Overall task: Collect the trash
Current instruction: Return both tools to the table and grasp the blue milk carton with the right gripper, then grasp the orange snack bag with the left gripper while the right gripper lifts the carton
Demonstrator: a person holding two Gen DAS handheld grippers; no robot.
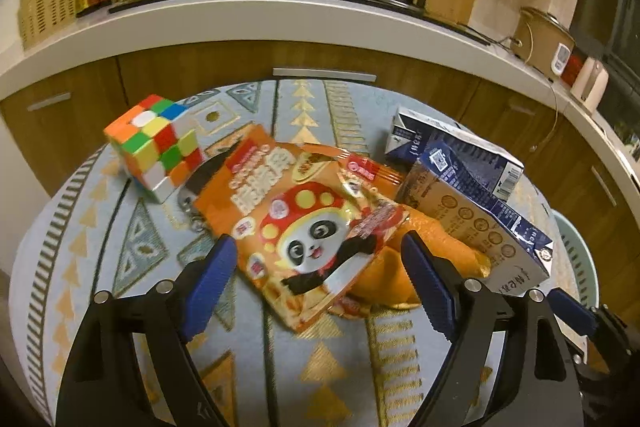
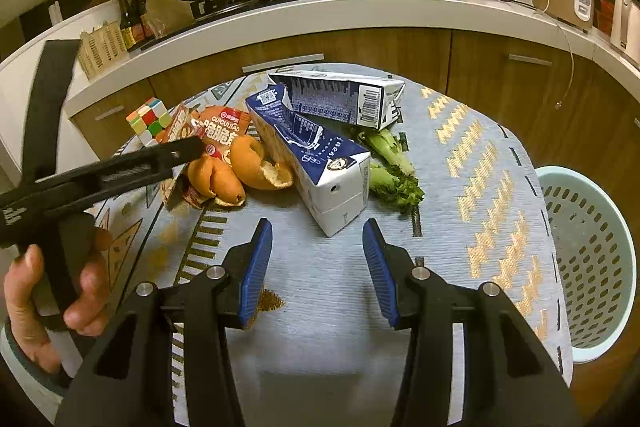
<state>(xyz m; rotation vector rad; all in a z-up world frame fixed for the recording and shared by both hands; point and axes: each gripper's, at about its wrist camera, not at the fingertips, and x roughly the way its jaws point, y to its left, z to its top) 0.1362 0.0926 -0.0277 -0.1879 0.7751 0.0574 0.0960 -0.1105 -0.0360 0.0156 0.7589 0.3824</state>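
Note:
An orange snack bag [image 1: 304,223] with a panda lies on the patterned tablecloth [image 1: 120,247]. My left gripper [image 1: 318,251] is open, its jaws either side of the bag's near end. Orange peel [image 1: 432,251] lies under the bag's right side; it also shows in the right wrist view [image 2: 244,167]. Two crushed blue-and-white cartons [image 1: 480,211] lie to the right. In the right wrist view my right gripper [image 2: 318,239] is open and empty, just short of the nearer carton [image 2: 320,167]. The other carton [image 2: 344,99] and lettuce leaves [image 2: 394,167] lie behind it. The left gripper [image 2: 180,149] reaches over the snack bag [image 2: 212,135].
A Rubik's cube [image 1: 156,143] stands left of the bag. A pale green perforated basket [image 2: 592,259] stands off the table's right edge. Behind the table runs a kitchen counter [image 1: 280,15] with a wok, a stove, a cutting board and a rice cooker.

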